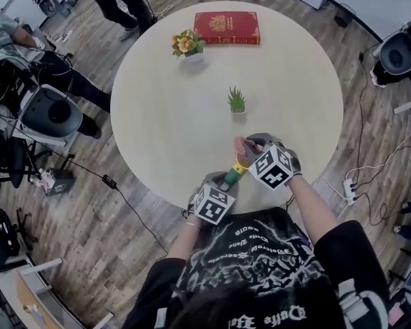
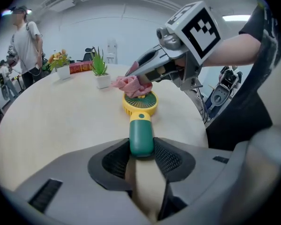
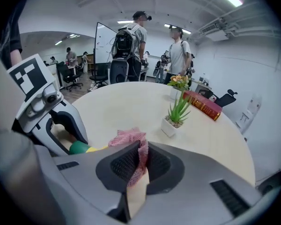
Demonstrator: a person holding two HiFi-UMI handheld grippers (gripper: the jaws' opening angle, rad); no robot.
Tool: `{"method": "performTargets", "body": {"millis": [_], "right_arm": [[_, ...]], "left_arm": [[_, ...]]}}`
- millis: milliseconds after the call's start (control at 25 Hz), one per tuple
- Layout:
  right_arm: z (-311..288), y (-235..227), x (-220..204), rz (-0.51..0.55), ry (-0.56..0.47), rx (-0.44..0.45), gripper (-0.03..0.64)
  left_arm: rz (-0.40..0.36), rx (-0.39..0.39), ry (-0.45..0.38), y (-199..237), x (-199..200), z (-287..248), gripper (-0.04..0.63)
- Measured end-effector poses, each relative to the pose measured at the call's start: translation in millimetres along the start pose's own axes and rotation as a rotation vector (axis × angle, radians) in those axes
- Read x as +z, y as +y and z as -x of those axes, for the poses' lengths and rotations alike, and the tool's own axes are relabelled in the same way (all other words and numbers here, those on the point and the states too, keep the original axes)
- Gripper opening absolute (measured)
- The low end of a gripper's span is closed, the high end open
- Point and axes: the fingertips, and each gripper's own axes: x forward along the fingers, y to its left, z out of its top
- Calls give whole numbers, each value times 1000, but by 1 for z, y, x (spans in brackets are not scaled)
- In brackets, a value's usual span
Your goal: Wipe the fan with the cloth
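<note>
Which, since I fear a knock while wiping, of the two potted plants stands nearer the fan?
The spiky green plant in the white pot, mid-table; the pot of orange-yellow flowers stands farther from the fan, beside the red book.

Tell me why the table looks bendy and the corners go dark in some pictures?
Left gripper view and right gripper view: wide-angle lenses bulge the table and blacken the corners. Head view: the same table looks properly round, softly lit, with hardly any shadows.

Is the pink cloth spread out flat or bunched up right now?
Bunched up: the cloth is a crumpled wad pinched in the right claw, lying against the fan.
</note>
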Motion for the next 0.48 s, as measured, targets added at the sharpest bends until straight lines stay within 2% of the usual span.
{"method": "performTargets", "body": {"millis": [120, 360, 480], "right_arm": [[12, -3, -12, 1, -8, 15, 34], [28, 21, -26, 140, 9, 50, 31], [31, 32, -29, 151, 11, 88, 31]], "left_arm": [[9, -10, 13, 0, 0, 0, 183], [24, -20, 22, 1, 0, 1, 183], [23, -15, 25, 1, 0, 1, 183]]}}
